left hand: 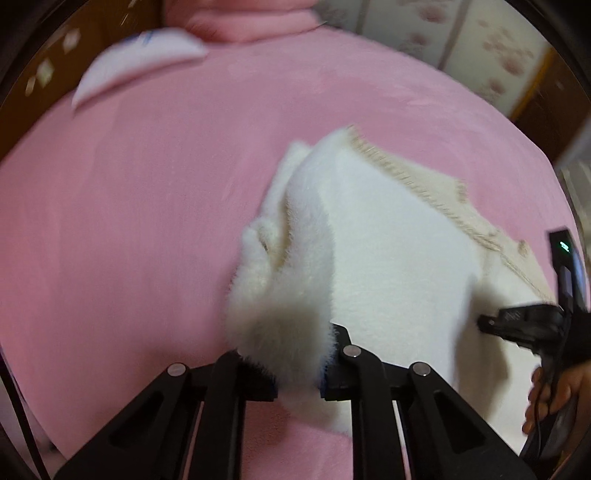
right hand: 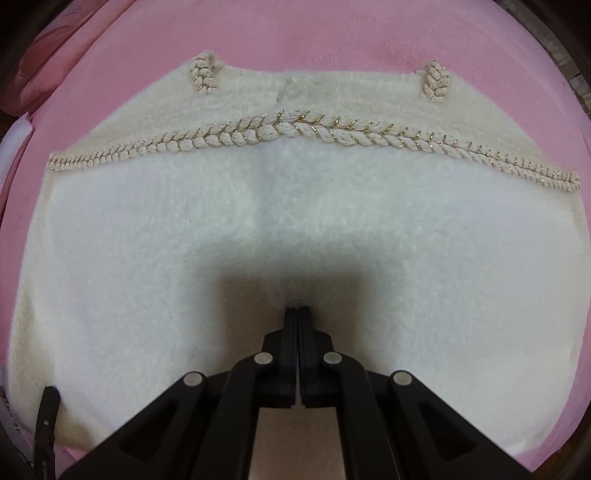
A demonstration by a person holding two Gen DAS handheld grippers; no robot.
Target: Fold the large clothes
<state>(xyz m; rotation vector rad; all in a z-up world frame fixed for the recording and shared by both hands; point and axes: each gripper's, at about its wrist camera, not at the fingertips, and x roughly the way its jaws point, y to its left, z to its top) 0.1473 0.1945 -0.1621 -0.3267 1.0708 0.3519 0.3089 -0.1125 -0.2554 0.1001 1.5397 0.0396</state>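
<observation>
A white fluffy garment (left hand: 388, 240) with a braided cream trim (right hand: 295, 127) lies spread on a pink bed cover (left hand: 129, 221). My left gripper (left hand: 295, 354) is shut on a bunched edge of the garment, and that part stands lifted and folded over the rest. In the right wrist view the garment (right hand: 295, 206) lies flat, with two short braided loops at its far edge. My right gripper (right hand: 297, 308) is shut with nothing between its fingers, its tips pointing down onto the middle of the fabric. The left wrist view shows the right gripper (left hand: 517, 325) at the right edge, held by a hand (left hand: 554, 395).
A white cloth or pillow (left hand: 136, 62) and a folded pink blanket (left hand: 251, 22) lie at the far side of the bed. Floral wallpaper (left hand: 461, 48) and brown wooden furniture (left hand: 37, 74) stand beyond. Bare pink cover (right hand: 314, 37) surrounds the garment.
</observation>
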